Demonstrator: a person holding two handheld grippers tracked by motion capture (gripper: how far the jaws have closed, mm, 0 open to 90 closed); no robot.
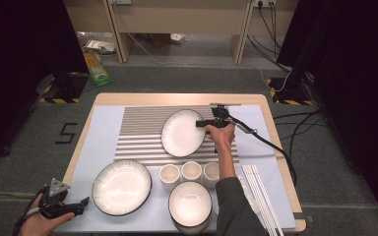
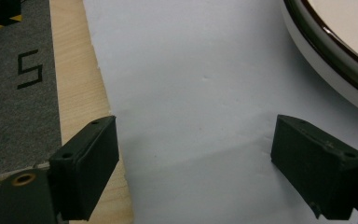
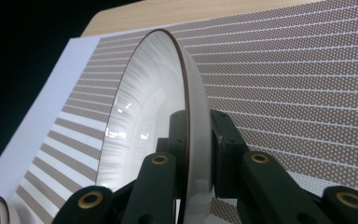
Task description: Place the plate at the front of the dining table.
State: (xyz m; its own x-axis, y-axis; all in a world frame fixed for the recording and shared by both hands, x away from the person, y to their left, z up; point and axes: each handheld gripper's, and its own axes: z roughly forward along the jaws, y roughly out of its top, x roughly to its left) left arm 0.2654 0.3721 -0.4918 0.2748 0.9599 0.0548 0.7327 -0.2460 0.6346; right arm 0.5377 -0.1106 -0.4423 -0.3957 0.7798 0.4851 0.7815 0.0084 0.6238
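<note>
A white plate with a dark rim (image 1: 182,132) (image 3: 144,121) is held tilted over the striped placemat (image 1: 140,130) (image 3: 284,70). My right gripper (image 1: 207,123) (image 3: 198,140) is shut on the plate's right rim, one jaw on each face. A hand holds my left gripper (image 1: 82,201) (image 2: 196,154) at the table's front left corner, low over the pale mat (image 2: 191,93). It is open, with nothing between its fingers (image 2: 86,172). A second dark-rimmed plate (image 1: 121,187) (image 2: 335,51) lies just right of it.
Three small white cups (image 1: 191,171) stand in a row in front of the placemat, and a white bowl (image 1: 190,204) sits nearer the front edge. Several white sticks (image 1: 261,196) lie at the front right. The wooden table edge (image 2: 74,93) runs beside the left gripper.
</note>
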